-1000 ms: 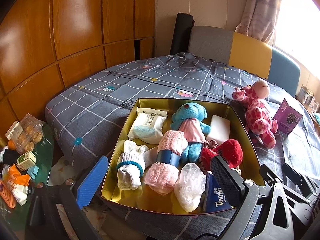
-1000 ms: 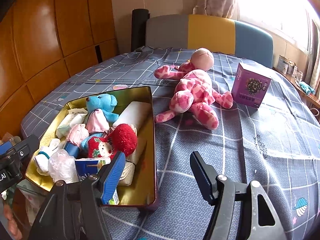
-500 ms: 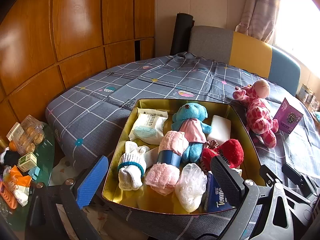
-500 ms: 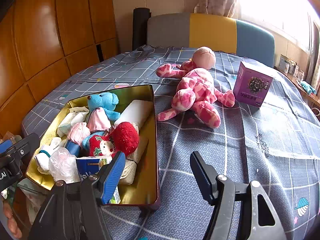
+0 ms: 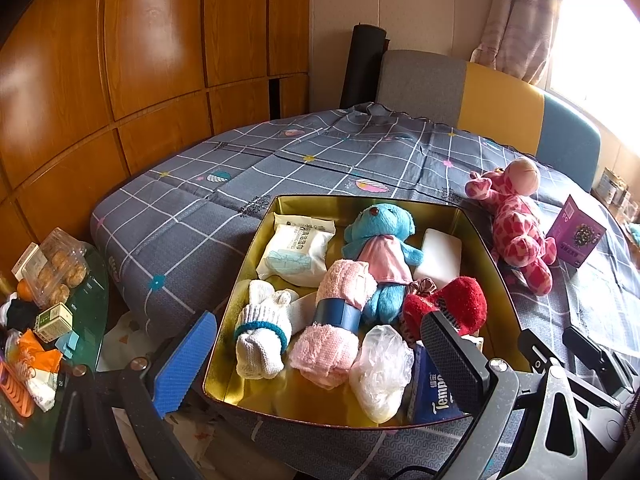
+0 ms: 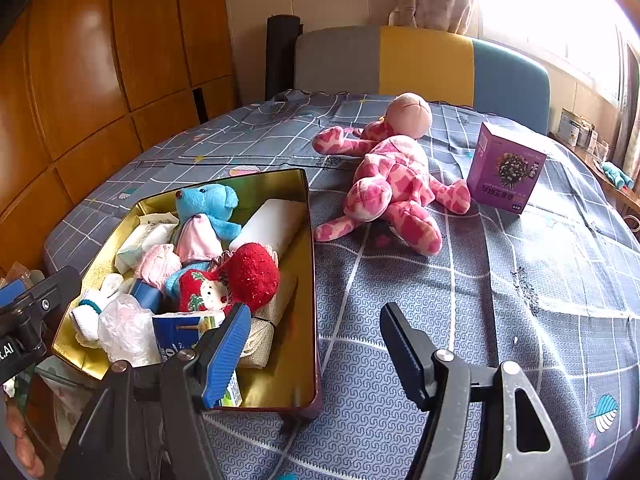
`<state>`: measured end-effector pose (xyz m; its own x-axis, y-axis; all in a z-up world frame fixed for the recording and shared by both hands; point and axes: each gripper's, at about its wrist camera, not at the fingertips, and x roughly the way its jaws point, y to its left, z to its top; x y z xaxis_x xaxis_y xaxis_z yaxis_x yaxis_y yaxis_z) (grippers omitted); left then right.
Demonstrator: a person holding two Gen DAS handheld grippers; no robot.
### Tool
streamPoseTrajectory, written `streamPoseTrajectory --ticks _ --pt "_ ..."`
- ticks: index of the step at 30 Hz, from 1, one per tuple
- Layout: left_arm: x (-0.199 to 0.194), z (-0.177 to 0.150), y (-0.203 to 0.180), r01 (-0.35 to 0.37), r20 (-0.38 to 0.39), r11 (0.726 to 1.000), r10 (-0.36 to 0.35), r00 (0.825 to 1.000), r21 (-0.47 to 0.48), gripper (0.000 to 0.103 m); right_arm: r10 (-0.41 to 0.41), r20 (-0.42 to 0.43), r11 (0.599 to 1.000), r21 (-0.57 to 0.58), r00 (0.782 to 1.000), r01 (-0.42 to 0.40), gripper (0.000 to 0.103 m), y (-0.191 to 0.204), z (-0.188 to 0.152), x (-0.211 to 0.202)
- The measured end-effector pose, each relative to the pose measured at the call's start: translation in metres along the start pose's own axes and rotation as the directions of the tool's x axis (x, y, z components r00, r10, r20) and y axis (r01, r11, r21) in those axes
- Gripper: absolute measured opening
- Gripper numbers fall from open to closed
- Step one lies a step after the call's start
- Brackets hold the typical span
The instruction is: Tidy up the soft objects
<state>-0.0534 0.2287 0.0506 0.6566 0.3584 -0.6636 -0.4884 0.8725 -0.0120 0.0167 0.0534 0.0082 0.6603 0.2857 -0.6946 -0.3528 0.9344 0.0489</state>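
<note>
Both grippers stand released, nothing between the fingers: left gripper (image 5: 316,360) over the tin's near edge, right gripper (image 6: 314,352) over the bedspread (image 6: 500,300) beside the tin (image 6: 308,280). Blue bear (image 5: 380,240), towel roll (image 5: 340,320), red toy (image 5: 456,304) lie inside. The pink giraffe (image 6: 396,184) lies outside, apparently touching the purple box (image 6: 506,168).

Black-framed tool (image 6: 312,348), one blue ribbed pad
</note>
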Motion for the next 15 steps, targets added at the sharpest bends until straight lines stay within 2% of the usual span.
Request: streamPoseTrajectory --ticks 15 --pt "-0.0019 0.0002 0.0 0.001 0.0 1.0 -0.001 1.0 -0.003 0.103 0.001 -0.001 1.0 0.0 1.0 -0.001 0.068 0.0002 0.0 -0.0004"
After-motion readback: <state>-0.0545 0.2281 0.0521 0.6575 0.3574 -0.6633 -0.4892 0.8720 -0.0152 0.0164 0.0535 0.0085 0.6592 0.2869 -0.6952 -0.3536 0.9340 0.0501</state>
